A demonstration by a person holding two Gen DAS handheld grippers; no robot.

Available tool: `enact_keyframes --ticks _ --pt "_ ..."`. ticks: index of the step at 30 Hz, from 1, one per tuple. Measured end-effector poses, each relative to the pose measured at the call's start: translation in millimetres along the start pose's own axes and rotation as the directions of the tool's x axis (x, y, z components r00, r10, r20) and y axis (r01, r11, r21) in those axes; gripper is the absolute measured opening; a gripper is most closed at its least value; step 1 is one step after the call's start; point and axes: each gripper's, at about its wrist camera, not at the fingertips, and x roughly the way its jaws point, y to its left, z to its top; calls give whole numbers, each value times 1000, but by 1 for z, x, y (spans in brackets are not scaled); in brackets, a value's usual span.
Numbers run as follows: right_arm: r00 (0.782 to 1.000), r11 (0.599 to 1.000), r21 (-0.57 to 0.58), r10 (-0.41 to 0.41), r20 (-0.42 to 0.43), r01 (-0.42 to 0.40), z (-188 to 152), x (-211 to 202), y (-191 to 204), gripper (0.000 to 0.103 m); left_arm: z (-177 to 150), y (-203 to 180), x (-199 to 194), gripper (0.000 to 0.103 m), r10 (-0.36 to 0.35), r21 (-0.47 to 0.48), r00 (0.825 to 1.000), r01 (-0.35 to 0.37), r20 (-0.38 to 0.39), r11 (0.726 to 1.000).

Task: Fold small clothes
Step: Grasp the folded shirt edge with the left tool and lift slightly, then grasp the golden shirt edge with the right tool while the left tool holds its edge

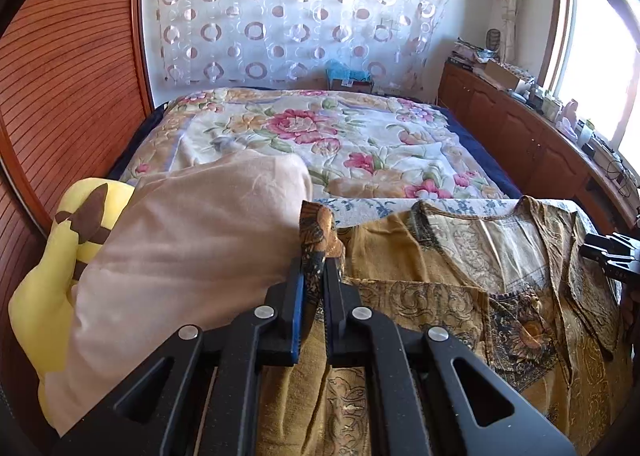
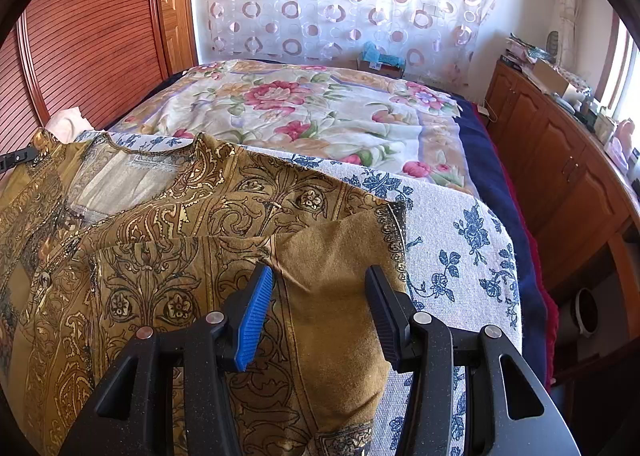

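Ochre patterned garment [image 2: 168, 224] spread flat on blue-flowered white cloth [image 2: 460, 240] at near end of bed [image 2: 508, 192], right sleeve folded inward showing plain underside. Left tongs [image 1: 316, 276] pinched narrow on a raised dark-printed sleeve edge. Right tongs [image 2: 320, 296] wide apart above folded sleeve. Beige pillow [image 1: 180, 240], yellow plush [image 1: 48, 296] at left

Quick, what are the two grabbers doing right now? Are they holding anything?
Left gripper: shut, pinching a fold of the gold patterned shirt.
Right gripper: open, holding nothing, over the shirt's sleeve.
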Motion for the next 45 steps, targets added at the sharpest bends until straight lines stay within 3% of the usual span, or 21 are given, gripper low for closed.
enact_keyframes --ticks 13,16,19,23,27,31,32,34,35,38,45 --pt "999 1000 13 -27 17 27 -1 -6 -2 50 -4 -7 -40 4 -45 -28 991 49 128 998" --pt "995 995 -5 -95 6 95 -1 -7 -3 58 -9 -6 -47 4 -50 -27 988 55 146 998" --pt "999 999 18 -47 -6 47 4 -11 -8 59 -14 -2 -49 4 -60 -44 988 67 140 997" --pt "997 997 12 -78 -10 79 7 -11 -19 59 -18 -2 -53 4 -66 -41 987 73 145 996" --pt "998 997 68 -23 -61 27 9 8 -36 59 -21 -6 -55 4 -71 -30 987 76 142 997" --pt "998 996 88 15 -57 -10 19 14 -42 59 -21 -11 -62 3 -77 -28 986 82 149 996" --pt "998 997 81 22 -58 -17 21 16 -41 56 -21 -12 -67 3 -78 -28 984 83 158 996" --pt "998 998 45 38 -54 -36 24 18 -37 38 -21 -12 -74 3 -73 -32 983 80 168 996" --pt "997 998 25 56 -57 -55 25 18 -35 24 -22 -12 -78 3 -73 -39 981 81 178 996" --pt "995 998 -34 49 -87 -52 27 19 -27 6 -26 -11 -89 3 -75 -54 979 87 190 995" --pt "997 998 -38 50 57 -48 17 -43 -16 4 -37 -5 -123 3 -71 -70 969 90 237 994"
